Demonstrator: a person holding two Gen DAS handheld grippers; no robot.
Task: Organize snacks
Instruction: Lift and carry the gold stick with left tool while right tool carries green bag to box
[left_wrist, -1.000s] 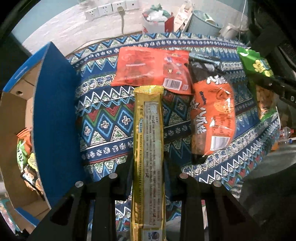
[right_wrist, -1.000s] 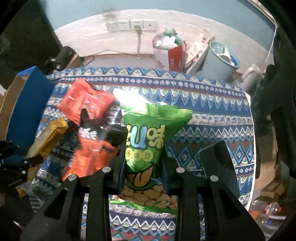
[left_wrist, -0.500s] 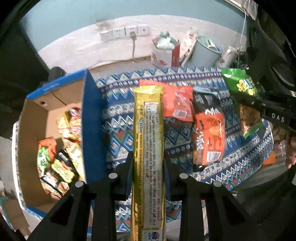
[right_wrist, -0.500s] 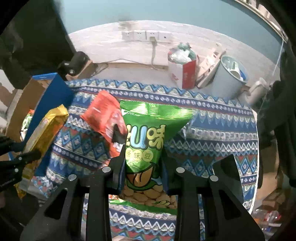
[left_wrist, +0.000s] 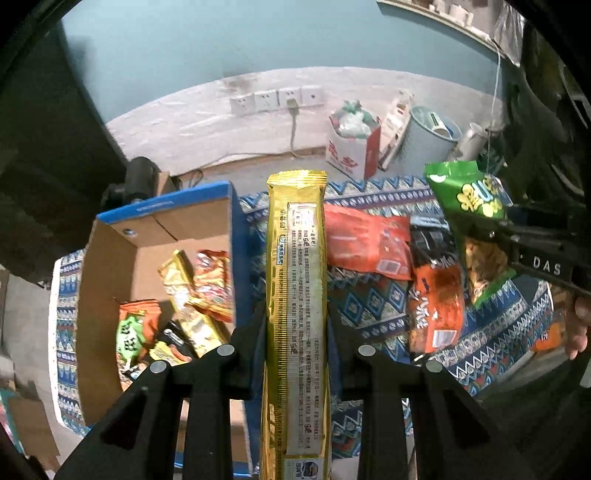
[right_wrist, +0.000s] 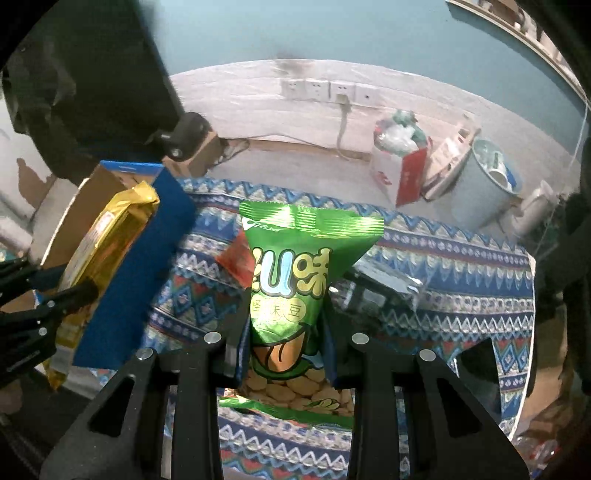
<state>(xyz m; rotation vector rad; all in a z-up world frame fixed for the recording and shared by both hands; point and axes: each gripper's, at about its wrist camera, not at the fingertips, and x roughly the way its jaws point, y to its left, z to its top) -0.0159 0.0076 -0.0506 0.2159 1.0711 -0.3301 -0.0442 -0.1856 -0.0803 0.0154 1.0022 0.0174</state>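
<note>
Both grippers loaded — snacks held above the patterned table.

Left gripper (left_wrist: 295, 332) clamps a long gold packet (left_wrist: 297, 280) beside the open cardboard box (left_wrist: 110, 266); right gripper (right_wrist: 284, 339) clamps a green bean bag (right_wrist: 291, 273) — both clear of the tablecloth (right_wrist: 461, 266).

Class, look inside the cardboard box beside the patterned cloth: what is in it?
The cardboard box holds several snack packets: a gold one, an orange one and a green-and-orange one. The left gripper hides its near corner.
</note>
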